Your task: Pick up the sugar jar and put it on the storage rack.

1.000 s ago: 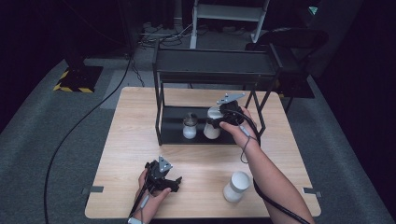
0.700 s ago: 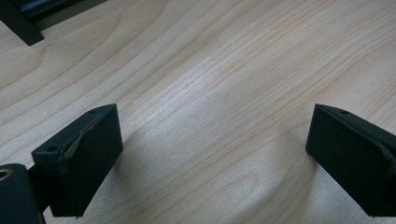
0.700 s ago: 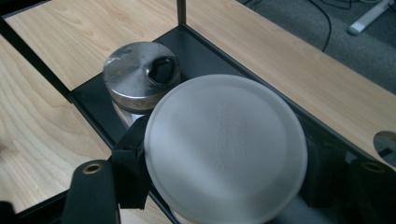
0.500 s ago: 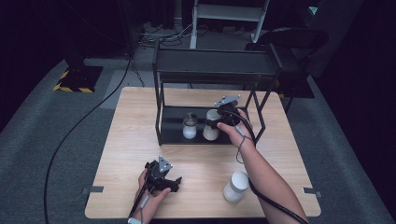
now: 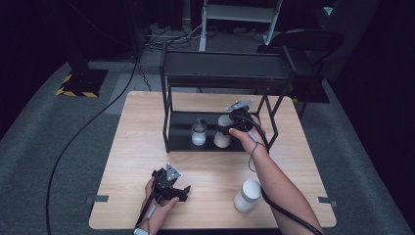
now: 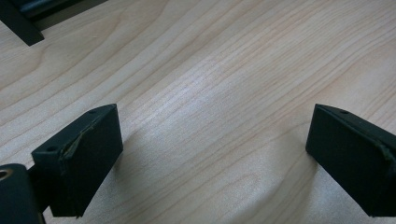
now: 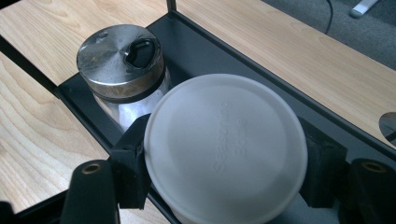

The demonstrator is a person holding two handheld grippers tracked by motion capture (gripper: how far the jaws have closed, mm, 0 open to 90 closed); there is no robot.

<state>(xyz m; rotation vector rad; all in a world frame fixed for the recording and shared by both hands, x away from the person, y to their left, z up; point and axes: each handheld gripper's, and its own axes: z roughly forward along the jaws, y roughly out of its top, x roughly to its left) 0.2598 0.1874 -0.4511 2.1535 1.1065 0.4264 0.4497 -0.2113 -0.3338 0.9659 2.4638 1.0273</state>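
The white-lidded jar point(image 7: 224, 149) is sitting on the rack's point(image 5: 169, 122) bottom shelf, just right of the steel-capped shaker point(image 7: 122, 63) and nearly touching it. The right gripper point(image 7: 224, 161) has it clamped, one pad on each side just under the lid, so the jaws are only as wide as the jar.

If the idea is to park it there, I'd make sure the base is flat on the shelf before letting go, then open just enough to clear the lid and back straight out toward the front of the rack. Swing sideways and you'll probably knock the shaker, and lifting too early risks catching the rack's top shelf. The frame post right of the jar looks tight too, so keep the wrist straight.

The left gripper point(image 6: 210, 158) is well in front of the rack, down by the near edge of the bench point(image 5: 147, 147), jaws spread wide with nothing but bare wood between them. A second white jar point(image 5: 247, 196) stands on the bench further right of it, probably next in line.
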